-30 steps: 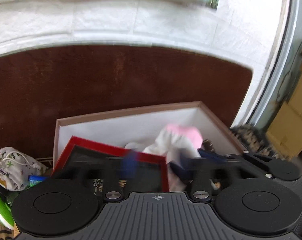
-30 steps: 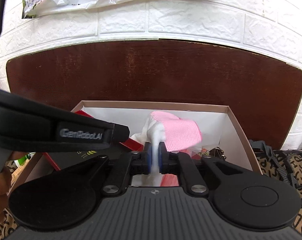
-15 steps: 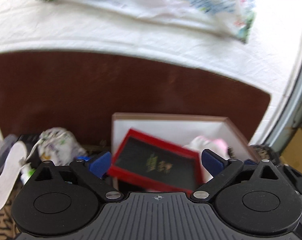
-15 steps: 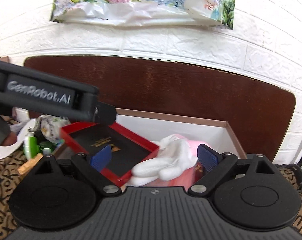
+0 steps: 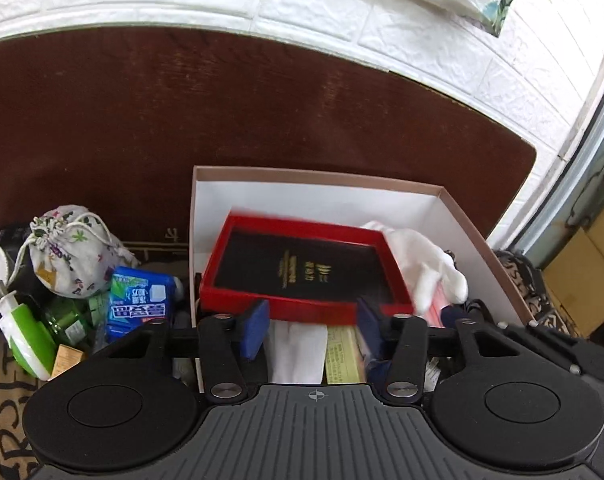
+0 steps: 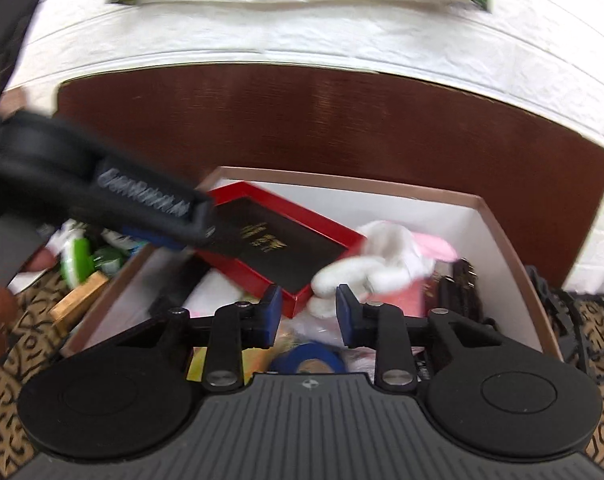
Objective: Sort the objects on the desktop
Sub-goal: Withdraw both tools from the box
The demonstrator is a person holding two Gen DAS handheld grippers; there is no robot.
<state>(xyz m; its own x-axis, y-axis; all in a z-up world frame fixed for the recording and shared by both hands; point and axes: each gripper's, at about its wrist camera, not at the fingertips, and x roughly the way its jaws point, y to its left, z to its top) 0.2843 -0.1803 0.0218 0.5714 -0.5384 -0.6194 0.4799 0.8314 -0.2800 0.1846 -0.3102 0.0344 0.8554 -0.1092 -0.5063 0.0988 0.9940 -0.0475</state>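
Observation:
A brown cardboard box [image 5: 318, 178] with white inner walls holds a red-rimmed black case [image 5: 306, 268] with gold lettering, lying tilted. A white glove [image 5: 426, 268] with a pink cuff rests against the case's right side. My left gripper [image 5: 312, 328] hovers just before the case's front edge. Its jaws are closing and the pads touch nothing. In the right wrist view the case [image 6: 278, 244] and glove [image 6: 374, 264] lie just past my right gripper [image 6: 309, 314]. Its jaws are closing too, with a glove fingertip and the case's corner beyond the gap, not pinched.
Left of the box lie a floral drawstring pouch [image 5: 68, 252], a blue packet [image 5: 138, 300], a green-and-white plug [image 5: 22, 336] and a green bottle [image 5: 68, 320]. A blue tape roll [image 6: 306, 360] lies low in the box. The left gripper's black housing [image 6: 114, 188] crosses the right view. A dark headboard stands behind.
My right gripper was shut on the white glove, opened wide and dropped it into the box, then narrowed again. My left gripper swung left, opened wide, and has since narrowed.

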